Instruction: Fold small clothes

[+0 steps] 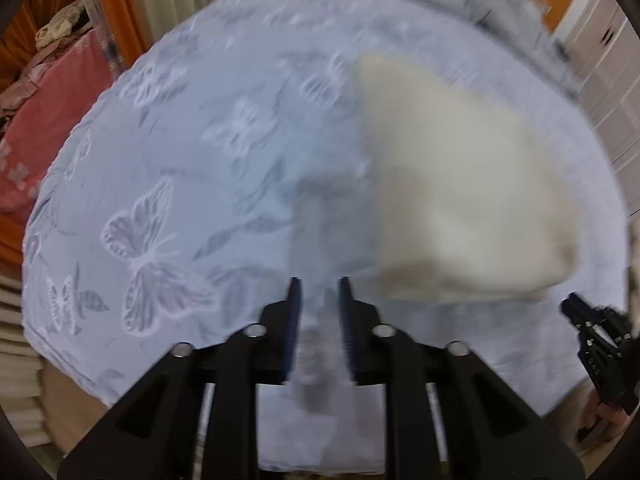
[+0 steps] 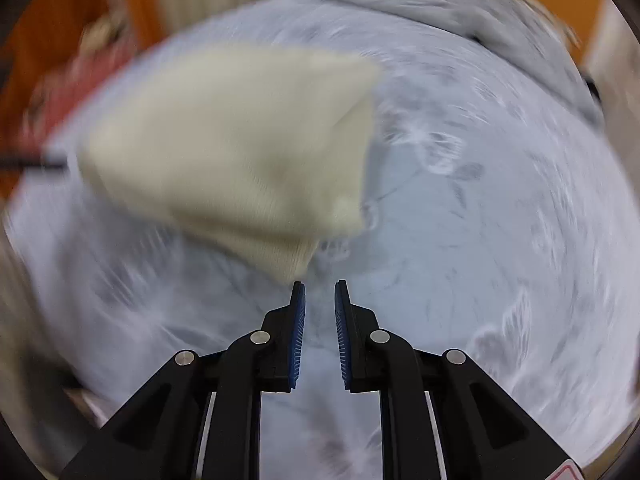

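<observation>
At the left, the left gripper (image 1: 319, 280) is hovering over the pale blue butterfly-print bedsheet (image 1: 168, 184), its jaws standing a narrow gap apart and gripping nothing. The cream knitted garment (image 1: 460, 184) is lying folded in a blurred wedge toward the sheet's right edge. Rightmost, the right gripper (image 2: 320, 283) is waiting just beside the garment's near corner, jaws likewise parted and empty.

Folded cream garment (image 1: 460, 184) on butterfly-print sheet (image 1: 160, 208), beyond parted left tongs (image 1: 319, 282).
</observation>
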Tool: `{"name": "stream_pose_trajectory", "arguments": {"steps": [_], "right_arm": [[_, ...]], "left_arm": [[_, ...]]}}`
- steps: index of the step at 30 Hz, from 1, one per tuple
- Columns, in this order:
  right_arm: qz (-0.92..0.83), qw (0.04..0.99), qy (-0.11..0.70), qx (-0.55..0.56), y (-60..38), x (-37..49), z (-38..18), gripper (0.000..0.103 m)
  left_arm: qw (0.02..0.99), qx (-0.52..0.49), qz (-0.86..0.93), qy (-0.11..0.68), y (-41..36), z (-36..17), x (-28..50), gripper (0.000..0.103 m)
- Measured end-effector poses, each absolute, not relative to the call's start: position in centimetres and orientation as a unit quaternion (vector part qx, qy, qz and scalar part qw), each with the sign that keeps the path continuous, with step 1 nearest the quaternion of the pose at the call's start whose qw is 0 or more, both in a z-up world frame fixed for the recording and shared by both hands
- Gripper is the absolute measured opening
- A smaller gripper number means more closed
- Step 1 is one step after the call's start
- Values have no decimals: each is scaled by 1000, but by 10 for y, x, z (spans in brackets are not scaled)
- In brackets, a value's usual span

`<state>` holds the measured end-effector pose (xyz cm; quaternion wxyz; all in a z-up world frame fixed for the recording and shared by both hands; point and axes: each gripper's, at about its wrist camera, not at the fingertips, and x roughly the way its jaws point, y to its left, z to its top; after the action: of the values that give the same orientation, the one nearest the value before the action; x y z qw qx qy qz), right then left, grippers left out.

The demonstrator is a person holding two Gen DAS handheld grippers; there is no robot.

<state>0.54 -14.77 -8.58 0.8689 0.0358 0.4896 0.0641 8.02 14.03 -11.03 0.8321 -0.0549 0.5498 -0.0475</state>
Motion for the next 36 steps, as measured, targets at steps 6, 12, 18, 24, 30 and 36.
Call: {"name": "stream_pose_trajectory", "arguments": {"steps": [6, 12, 18, 24, 30, 36], "right_arm": [[113, 848, 483, 185, -141, 61, -88, 5], [123, 800, 560, 180, -114, 56, -159, 0], [100, 825, 508, 226, -154, 49, -92, 2], [97, 853, 469, 209, -150, 62, -53, 8], [61, 809, 558, 173, -131, 78, -140, 0], [5, 864, 485, 137, -130, 35, -44, 13]], "left_arm": [[835, -38, -71, 544, 95, -106, 111, 37], [806, 42, -35, 589, 89, -154, 117, 48], [827, 6, -47, 560, 108, -129, 108, 51], [854, -17, -63, 516, 108, -88, 80, 55], [861, 3, -62, 504, 90, -81, 67, 59], [883, 12, -66, 465, 80, -54, 42, 74]]}}
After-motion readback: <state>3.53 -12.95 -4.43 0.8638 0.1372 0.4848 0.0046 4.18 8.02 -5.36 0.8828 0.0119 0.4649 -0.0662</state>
